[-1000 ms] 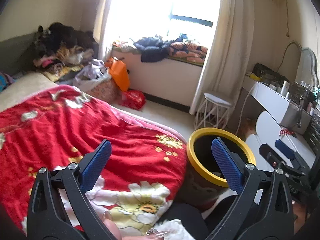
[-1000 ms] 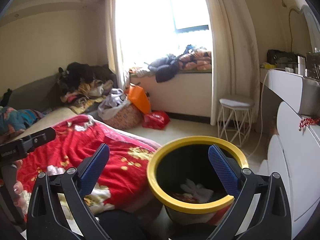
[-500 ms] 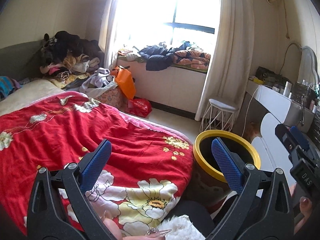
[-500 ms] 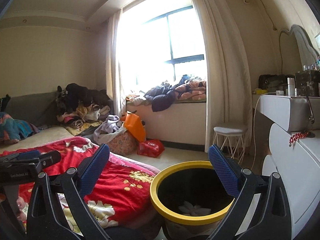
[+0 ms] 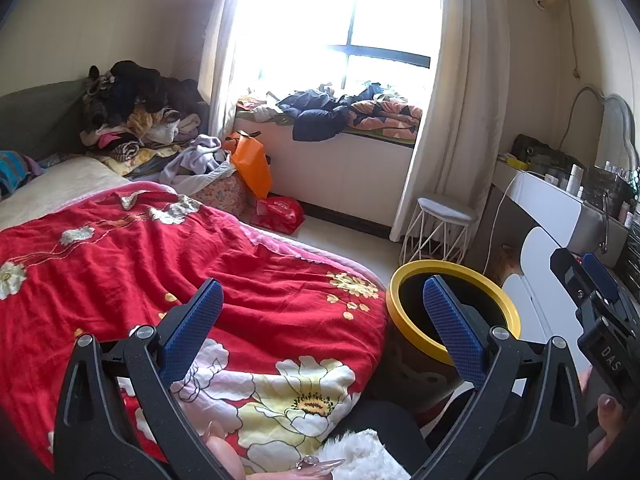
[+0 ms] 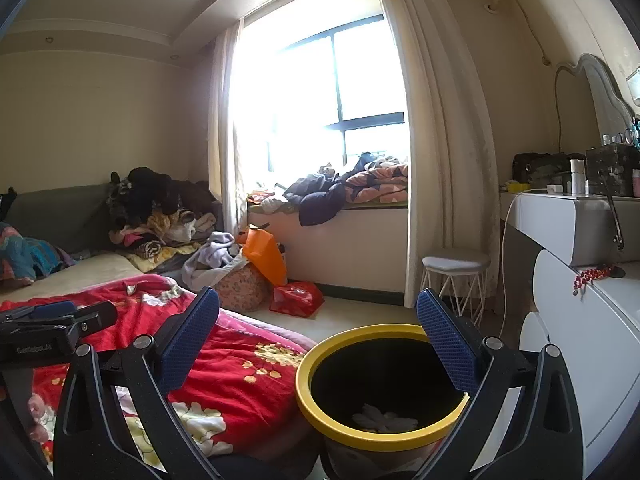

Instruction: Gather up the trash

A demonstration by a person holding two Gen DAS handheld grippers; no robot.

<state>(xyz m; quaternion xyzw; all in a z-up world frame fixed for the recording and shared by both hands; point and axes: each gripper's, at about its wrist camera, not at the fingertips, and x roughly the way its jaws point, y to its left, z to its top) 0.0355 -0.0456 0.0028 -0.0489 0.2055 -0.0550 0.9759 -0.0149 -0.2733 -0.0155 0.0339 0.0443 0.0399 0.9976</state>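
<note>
— Beside the bed, what writing can you read?
— On the right gripper [image 5: 592, 292], seen from the left camera, white letters "DAS" on its black body. On the left gripper [image 6: 52, 320], seen from the right camera, a small white label; too blurred to read for certain.
— Fingers?
— Left gripper's blue fingers [image 5: 192, 328] stand wide apart, holding nothing, over the red floral blanket [image 5: 160, 264]. Right gripper's blue fingers [image 6: 444, 344] also wide apart, empty, above the bin.
— The trash?
— A yellow-rimmed bin [image 6: 340, 424] stands on the floor just beside the bed's corner, near the white desk [image 6: 600, 328]. Crumpled white tissue [image 6: 380, 420] lies at its bottom.
— Anything else?
— A red bag [image 6: 298, 300] and an orange bag [image 6: 266, 254] on the floor below the window seat, and a white stool [image 6: 454, 276] by the curtain.
</note>
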